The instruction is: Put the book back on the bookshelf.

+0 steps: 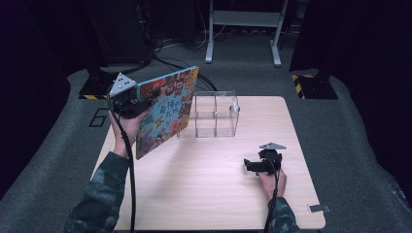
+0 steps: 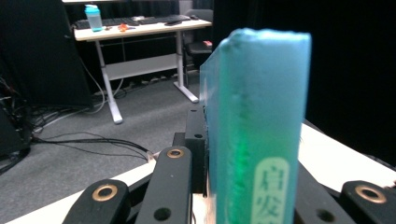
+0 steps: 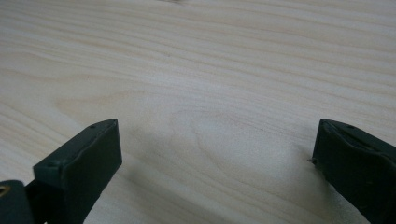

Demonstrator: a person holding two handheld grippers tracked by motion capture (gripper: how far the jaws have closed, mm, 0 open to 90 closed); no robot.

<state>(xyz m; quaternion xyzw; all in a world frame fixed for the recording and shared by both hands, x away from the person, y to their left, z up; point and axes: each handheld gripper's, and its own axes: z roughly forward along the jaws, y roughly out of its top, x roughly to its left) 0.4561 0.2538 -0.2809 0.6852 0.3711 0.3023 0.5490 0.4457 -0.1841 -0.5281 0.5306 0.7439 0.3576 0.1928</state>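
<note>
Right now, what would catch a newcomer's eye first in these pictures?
The colourful picture book, held upright above the table's left side, clamped at its edge by the left claw. Right beside it a clear divided box stands near the wooden table's far edge. At the near right, the right claw rests open, holding nothing.

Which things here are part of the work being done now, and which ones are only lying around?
Part of the work:
- the picture book, held up off the table
- the left gripper, shut on the book
- the clear divided box, right beside the book

Only lying around:
- the right gripper, open and resting on the table
- the small metal piece at the table's near right corner
</note>
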